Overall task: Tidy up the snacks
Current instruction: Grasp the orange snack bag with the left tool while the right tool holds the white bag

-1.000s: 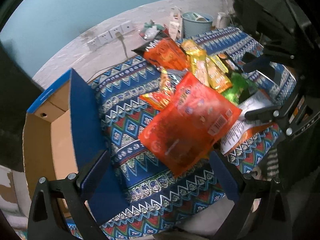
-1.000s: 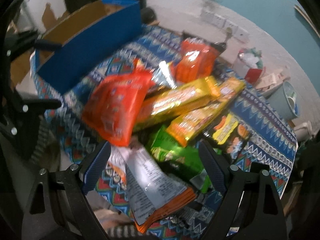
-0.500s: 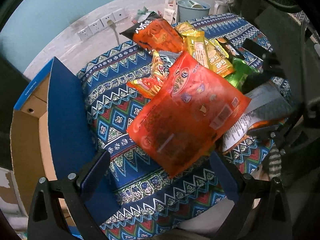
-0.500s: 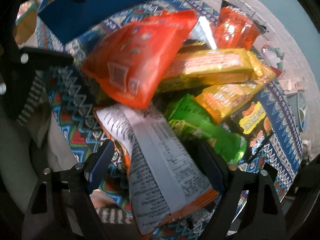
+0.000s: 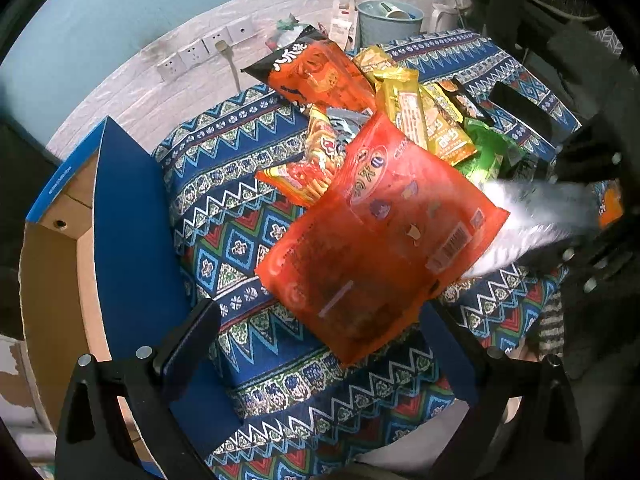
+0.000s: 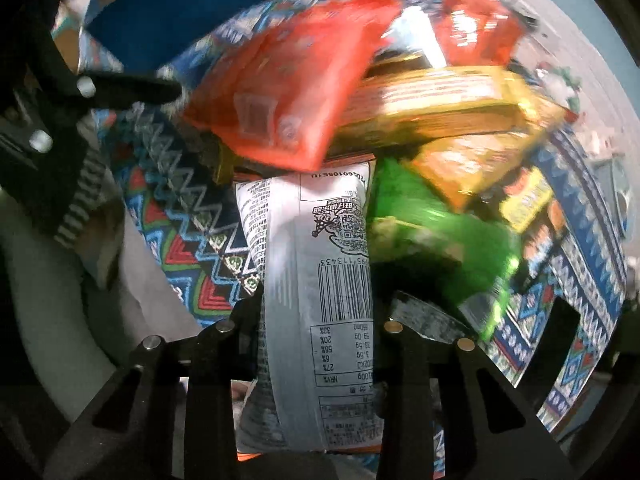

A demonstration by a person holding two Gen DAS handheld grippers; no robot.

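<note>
Right gripper (image 6: 318,312): pointing down at the snack pile, jaws closing in on the white bag (image 6: 320,280), which stands between them with the pads against both its sides
White bag: printed back up, barcode and nutrition table showing; its far end is tucked under the big orange bag (image 6: 288,80); from the left wrist view it is a blurred silver streak (image 5: 536,220) at the pile's right edge
Left gripper (image 5: 320,344): jaws wide apart, nothing between them, hanging over the near edge of the table (image 5: 224,208)
Big orange bag: lies on top of the pile at its near side, one corner just above the left gripper's fingers
Pile: behind the orange bag lie a second orange bag with a black top (image 5: 316,76), two yellow packs (image 5: 404,108) side by side, a green bag (image 5: 488,152) and a small red-yellow pack (image 5: 308,168), all touching or overlapping
Box (image 5: 120,220): blue outside, cardboard inside, open, standing at the left of the table, apart from the pile
Cloth: blue zigzag pattern covering the table
Wall side: sockets (image 5: 208,50) with one plug in, a grey tub (image 5: 388,20) beyond the table
</note>
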